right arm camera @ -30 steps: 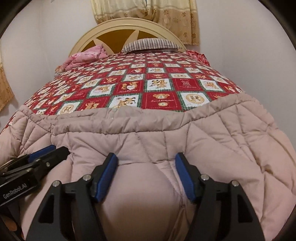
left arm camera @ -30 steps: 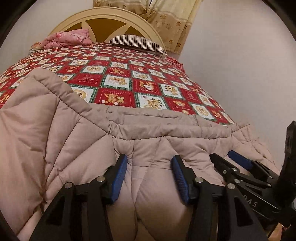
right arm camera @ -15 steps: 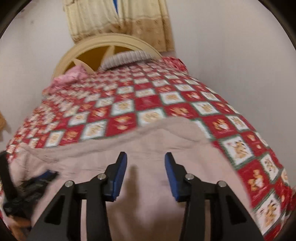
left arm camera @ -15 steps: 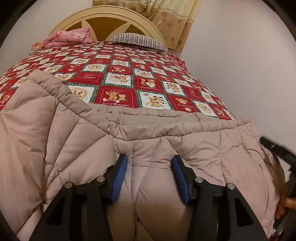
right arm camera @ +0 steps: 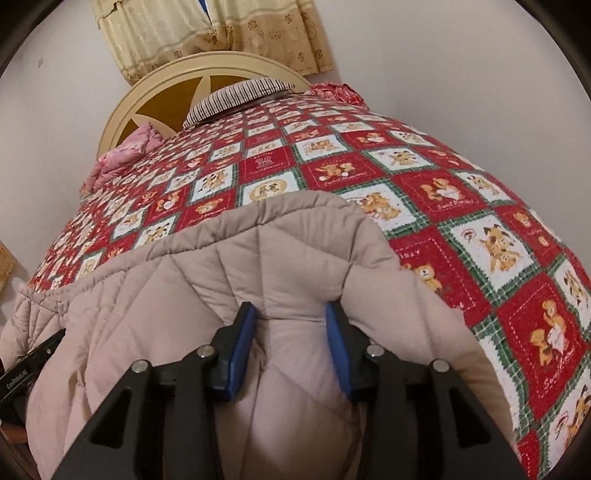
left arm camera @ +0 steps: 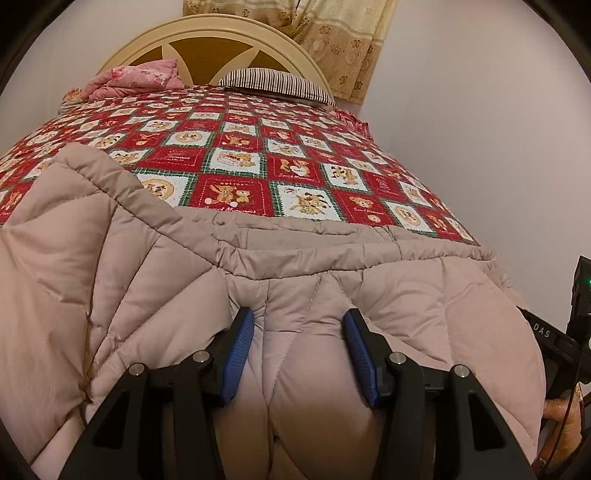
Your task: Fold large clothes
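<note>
A large beige quilted puffer coat (left arm camera: 147,280) lies across the near end of the bed; it also shows in the right wrist view (right arm camera: 207,288). My left gripper (left arm camera: 297,328) is shut on a bunched fold of the coat near its near edge. My right gripper (right arm camera: 290,325) is shut on another fold of the coat, at its right end. The right gripper's body shows at the right edge of the left wrist view (left arm camera: 561,339). The left gripper's body shows at the left edge of the right wrist view (right arm camera: 26,373).
The bed has a red, white and green teddy-bear quilt (left arm camera: 258,155), a striped pillow (left arm camera: 277,83), a pink blanket (left arm camera: 136,77) and a cream headboard (left arm camera: 221,37). A white wall (left arm camera: 480,129) runs along the bed's right side. Curtains (right arm camera: 207,33) hang behind.
My right gripper has swung to the right and tilted, carrying the coat's right end with it and closing tighter on the fabric. My left gripper has kept its hold.
</note>
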Action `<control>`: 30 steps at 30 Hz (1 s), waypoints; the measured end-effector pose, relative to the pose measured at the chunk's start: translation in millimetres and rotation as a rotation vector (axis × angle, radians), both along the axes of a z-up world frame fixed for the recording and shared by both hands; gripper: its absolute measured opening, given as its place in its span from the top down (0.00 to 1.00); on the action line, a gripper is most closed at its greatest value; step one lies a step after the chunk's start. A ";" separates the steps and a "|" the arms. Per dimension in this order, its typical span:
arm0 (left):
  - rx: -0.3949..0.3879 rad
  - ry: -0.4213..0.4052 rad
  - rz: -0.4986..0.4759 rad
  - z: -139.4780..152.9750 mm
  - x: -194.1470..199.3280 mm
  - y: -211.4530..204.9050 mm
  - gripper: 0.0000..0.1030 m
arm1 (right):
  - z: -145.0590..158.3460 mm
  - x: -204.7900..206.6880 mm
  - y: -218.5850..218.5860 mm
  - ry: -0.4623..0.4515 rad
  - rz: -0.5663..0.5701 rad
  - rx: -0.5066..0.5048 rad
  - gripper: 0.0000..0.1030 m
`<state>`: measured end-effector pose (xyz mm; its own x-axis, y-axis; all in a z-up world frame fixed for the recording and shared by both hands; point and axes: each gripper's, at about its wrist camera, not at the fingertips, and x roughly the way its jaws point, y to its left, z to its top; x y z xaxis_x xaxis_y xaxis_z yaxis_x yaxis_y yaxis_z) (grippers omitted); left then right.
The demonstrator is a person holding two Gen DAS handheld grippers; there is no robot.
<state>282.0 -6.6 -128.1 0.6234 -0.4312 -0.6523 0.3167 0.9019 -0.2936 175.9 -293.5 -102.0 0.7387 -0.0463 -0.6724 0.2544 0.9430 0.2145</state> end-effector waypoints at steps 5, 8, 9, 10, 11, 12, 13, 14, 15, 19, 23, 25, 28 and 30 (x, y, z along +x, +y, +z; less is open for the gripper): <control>-0.013 0.007 -0.006 2.7 -5.0 6.1 0.50 | 9.6 8.0 18.3 0.126 -0.021 -0.137 0.59; -0.067 0.012 0.004 14.0 -23.3 24.6 0.50 | 40.1 -17.8 36.0 0.030 -0.035 -0.144 0.72; -0.108 0.000 0.004 21.7 -35.5 35.9 0.50 | 51.5 -30.4 46.5 -0.037 0.000 -0.123 0.73; -0.138 -0.011 0.004 26.9 -44.8 44.2 0.50 | 62.6 -42.7 63.2 -0.095 0.053 -0.130 0.73; -0.177 -0.024 0.008 33.7 -57.3 57.3 0.49 | 70.3 -51.6 80.8 -0.133 0.101 -0.152 0.73; -0.201 -0.036 0.016 38.7 -67.3 68.0 0.49 | 74.8 -57.2 98.0 -0.156 0.147 -0.169 0.73; -0.227 -0.060 0.036 44.4 -81.9 83.9 0.48 | 77.7 -60.3 114.2 -0.170 0.187 -0.172 0.73; -0.238 -0.085 0.076 48.7 -96.0 100.0 0.42 | 79.8 -60.6 128.4 -0.179 0.225 -0.158 0.73; -0.236 -0.103 0.116 51.1 -105.8 112.0 0.37 | 81.3 -59.5 145.5 -0.183 0.273 -0.141 0.73; -0.242 -0.142 0.278 48.5 -148.3 164.3 0.35 | 66.7 -36.7 184.1 -0.141 0.322 -0.133 0.73; -0.255 -0.133 0.343 35.8 -177.9 186.3 0.35 | -0.4 -6.7 189.2 -0.001 0.285 -0.147 0.78; -0.244 -0.137 0.362 26.8 -192.8 188.3 0.35 | -5.4 -6.9 187.8 -0.012 0.290 -0.142 0.78; -0.269 -0.111 0.383 12.8 -209.5 188.2 0.35 | -6.3 -7.2 183.9 -0.009 0.297 -0.122 0.78; -0.342 -0.072 0.396 0.4 -215.9 188.6 0.34 | -6.8 -7.6 185.0 -0.010 0.296 -0.119 0.78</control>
<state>66.1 182.0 -127.7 0.8196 -0.3339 -0.4656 0.0008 0.8133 -0.5819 168.2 -108.5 -108.7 0.7386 0.0936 -0.6676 -0.0362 0.9944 0.0993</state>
